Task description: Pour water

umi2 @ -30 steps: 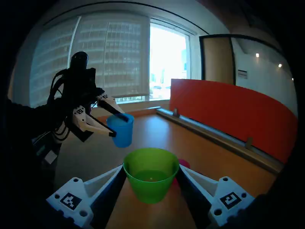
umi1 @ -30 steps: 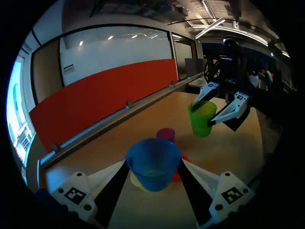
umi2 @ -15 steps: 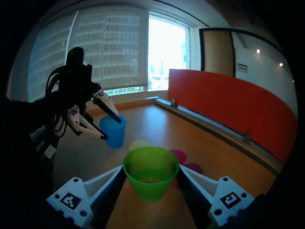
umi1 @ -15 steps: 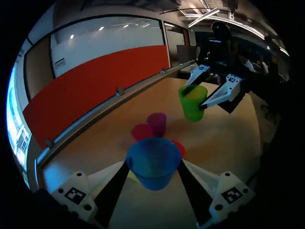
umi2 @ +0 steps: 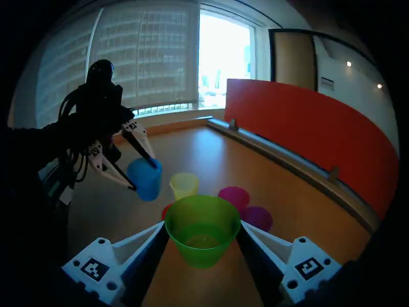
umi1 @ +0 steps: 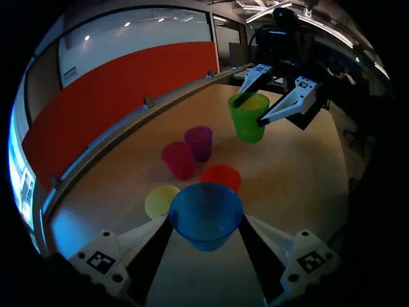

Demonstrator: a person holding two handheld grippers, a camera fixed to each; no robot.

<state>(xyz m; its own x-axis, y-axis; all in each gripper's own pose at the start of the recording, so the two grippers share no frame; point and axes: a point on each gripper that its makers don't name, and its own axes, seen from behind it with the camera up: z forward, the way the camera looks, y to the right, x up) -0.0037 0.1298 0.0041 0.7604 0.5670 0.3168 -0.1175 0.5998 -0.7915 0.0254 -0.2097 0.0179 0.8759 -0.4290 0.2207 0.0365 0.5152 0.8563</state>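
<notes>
Status: early stage, by judgement. Both cups are lifted clear of the bench (umi1: 301,169); no pouring is visible.
Left gripper (umi1: 206,221): closed on the blue cup (umi1: 206,212), one finger pressing each side. Cup held roughly upright above the bench.
Right gripper (umi2: 203,230): closed on the green cup (umi2: 203,240) in the same manner. Cup upright.
Contents: green cup shows a shallow layer of liquid at its bottom. Blue cup fill level cannot be determined.
Spacing: held cups are well apart; rims not aligned.
Bench items: yellow cup (umi1: 159,200), red cup (umi1: 220,176), magenta cup (umi1: 178,160) and purple cup (umi1: 199,143) stand clustered between the held cups.
Remaining: bring one rim over the other, tilt, transfer the water. Which cup is the source cannot be determined.
</notes>
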